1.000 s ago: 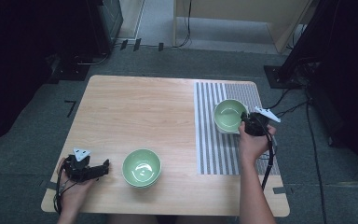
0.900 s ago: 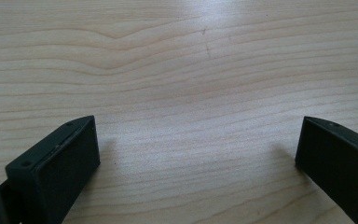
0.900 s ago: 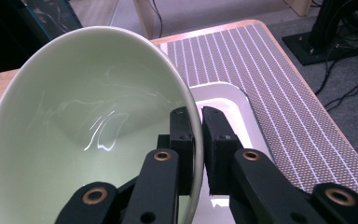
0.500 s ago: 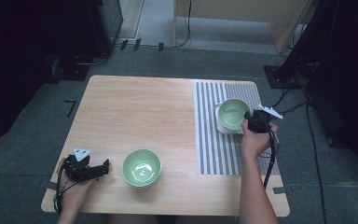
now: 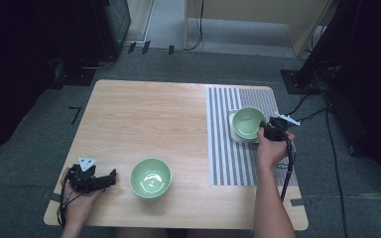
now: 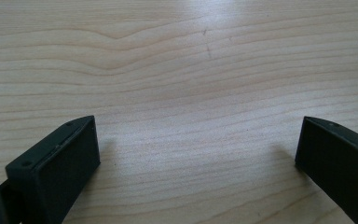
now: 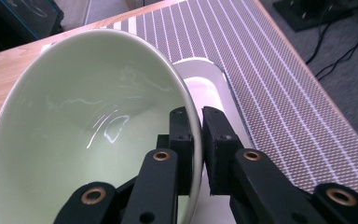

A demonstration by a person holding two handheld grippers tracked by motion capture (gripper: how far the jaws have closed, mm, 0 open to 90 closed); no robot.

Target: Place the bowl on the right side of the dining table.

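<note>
**A:** Where is the held bowl?

**B:** The pale green bowl point(image 5: 248, 122) sits right of centre in the high view, over a white dish point(image 5: 238, 135) on the striped mat point(image 5: 228, 163). The right gripper point(image 7: 196, 133) has its fingers clamped on the bowl's rim.

**A:** And the left gripper point(image 5: 110, 177)?

**B:** Lower left, fingers spread apart over bare counter point(image 6: 177, 70), beside a second green bowl point(image 5: 151, 178).
</note>
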